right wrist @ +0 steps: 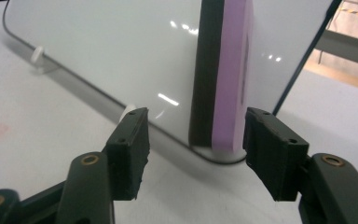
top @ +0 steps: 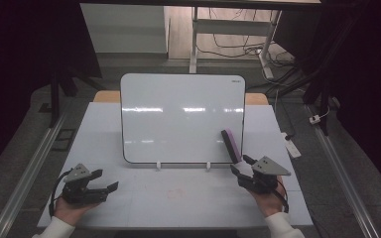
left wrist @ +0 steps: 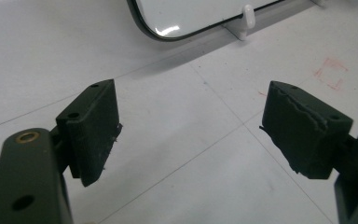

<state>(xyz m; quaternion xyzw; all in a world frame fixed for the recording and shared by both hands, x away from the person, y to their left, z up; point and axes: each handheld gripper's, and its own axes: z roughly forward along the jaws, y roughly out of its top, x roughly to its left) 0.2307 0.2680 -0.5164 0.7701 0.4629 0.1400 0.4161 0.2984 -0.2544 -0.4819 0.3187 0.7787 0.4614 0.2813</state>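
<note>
A whiteboard [top: 178, 119] stands tilted back on two white clips on the white table [top: 129, 198]. A purple eraser with a black felt side [top: 231, 145] clings to the board's lower right corner. My right gripper [top: 239, 164] sits just below it. In the right gripper view its jaws [right wrist: 196, 135] stand apart, with the eraser [right wrist: 226, 79] ahead of the gap and no pad touching it. My left gripper [top: 107, 179] rests at the table's front left, open and with nothing in it [left wrist: 191, 126]. It points toward the board's lower left corner [left wrist: 186, 14].
A faint red square mark [top: 174, 192] lies on the table between the grippers. The board's white clips [top: 158, 165] stick out in front of it. Beyond the table's right edge a power strip [top: 291, 145] and cables lie on the floor. Desk legs stand behind.
</note>
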